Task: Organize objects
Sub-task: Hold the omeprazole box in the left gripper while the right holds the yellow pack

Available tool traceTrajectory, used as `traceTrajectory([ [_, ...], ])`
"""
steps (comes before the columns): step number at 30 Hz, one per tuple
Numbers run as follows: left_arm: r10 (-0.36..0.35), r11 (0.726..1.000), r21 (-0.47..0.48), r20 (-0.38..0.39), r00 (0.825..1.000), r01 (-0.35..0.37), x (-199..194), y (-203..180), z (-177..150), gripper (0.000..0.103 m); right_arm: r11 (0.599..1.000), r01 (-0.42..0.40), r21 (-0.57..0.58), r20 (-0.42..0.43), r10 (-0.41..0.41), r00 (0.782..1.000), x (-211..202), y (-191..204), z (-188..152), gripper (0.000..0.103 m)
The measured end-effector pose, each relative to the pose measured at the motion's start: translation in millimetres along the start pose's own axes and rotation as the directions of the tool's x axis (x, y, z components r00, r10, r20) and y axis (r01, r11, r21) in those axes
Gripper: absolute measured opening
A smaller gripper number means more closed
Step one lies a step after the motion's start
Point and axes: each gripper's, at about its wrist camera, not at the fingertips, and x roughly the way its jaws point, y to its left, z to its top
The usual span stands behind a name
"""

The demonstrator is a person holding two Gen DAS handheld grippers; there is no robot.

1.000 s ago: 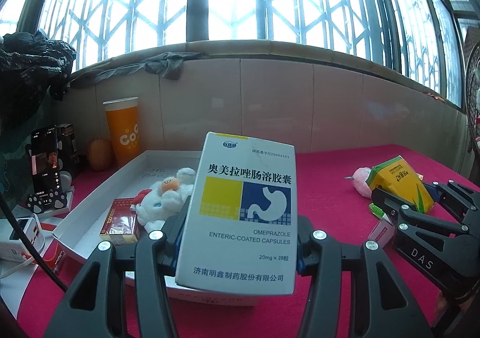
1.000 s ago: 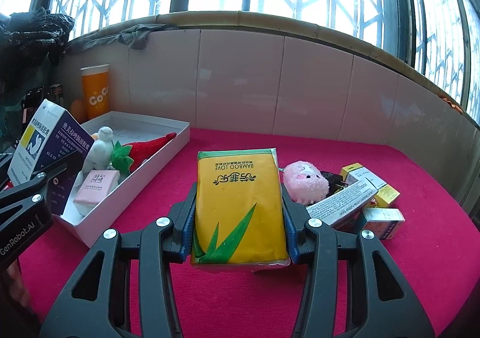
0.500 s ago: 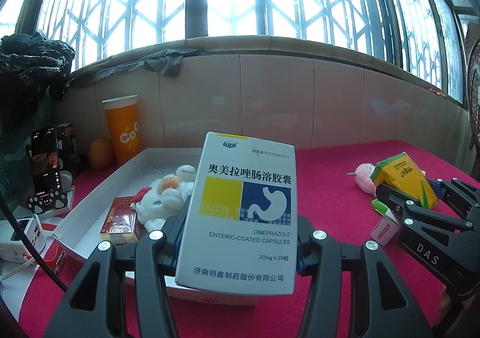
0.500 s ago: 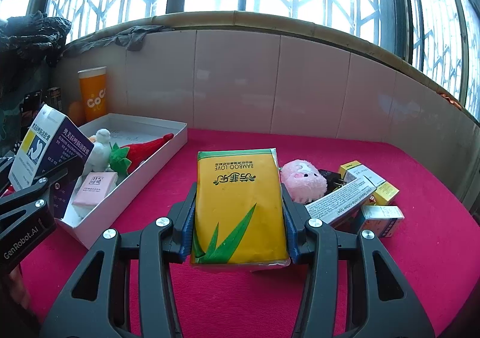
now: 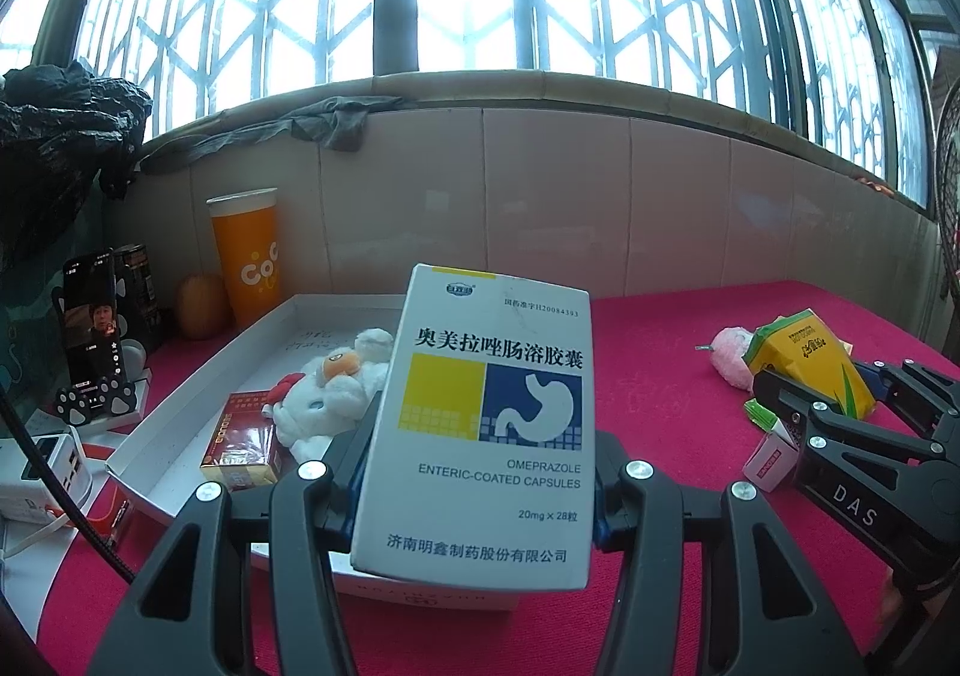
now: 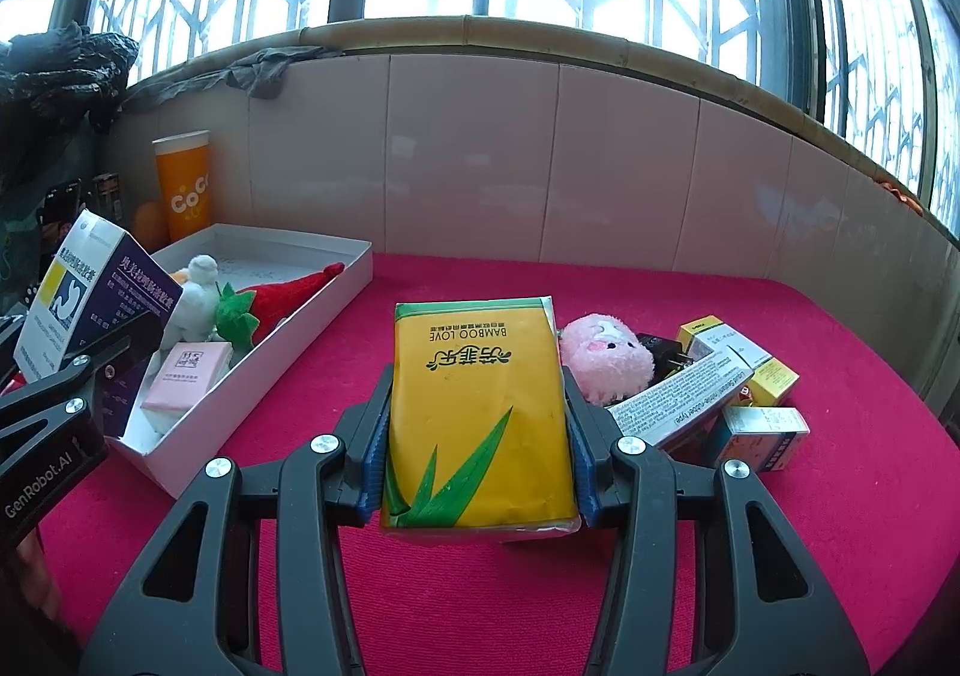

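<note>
Left wrist view: left gripper (image 5: 477,487), fingers clamped on the sides of the white omeprazole box (image 5: 480,424), held upright and clear of the surface (image 5: 660,376), w/ the open white tray (image 5: 180,406) behind it at approx. 9–10 o'clock. Tray already holds a white plush toy (image 5: 336,382) and a red packet (image 5: 243,439). Right gripper (image 5: 840,424) enters at 3 o'clock. Risk: the grip sits low on a tall box, so a quick swing toward the tray could pivot it between the pads; lowering it blind may land it on the plush or catch the tray's near wall. Right wrist view: right gripper (image 6: 477,460), fingers closed on the yellow tissue pack (image 6: 477,412), which looks raised off the red surface (image 6: 660,556), though contact at its far end cannot be told. Pink plush (image 6: 606,358) and a pile of small boxes (image 6: 720,394) lie at 2–3 o'clock, tray (image 6: 288,358) at 10 o'clock, and a strawberry plush (image 6: 282,298) and pink box (image 6: 189,370) are inside. Risk: the soft pack can squash and slip; both grippers heading for the same tray could collide, as the left one already stands at 9 o'clock near its near end.
</note>
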Motion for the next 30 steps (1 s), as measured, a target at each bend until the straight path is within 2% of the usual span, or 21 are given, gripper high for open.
traceTrajectory([
  [30, -0.006, 1.000, -0.014, -0.014, 1.000, 0.006, 1.7, 3.1, -0.3, 0.053, 1.000, -0.002, 0.004, -0.022, 0.002, 1.000, 4.1, -1.2, -0.5, 0.048],
])
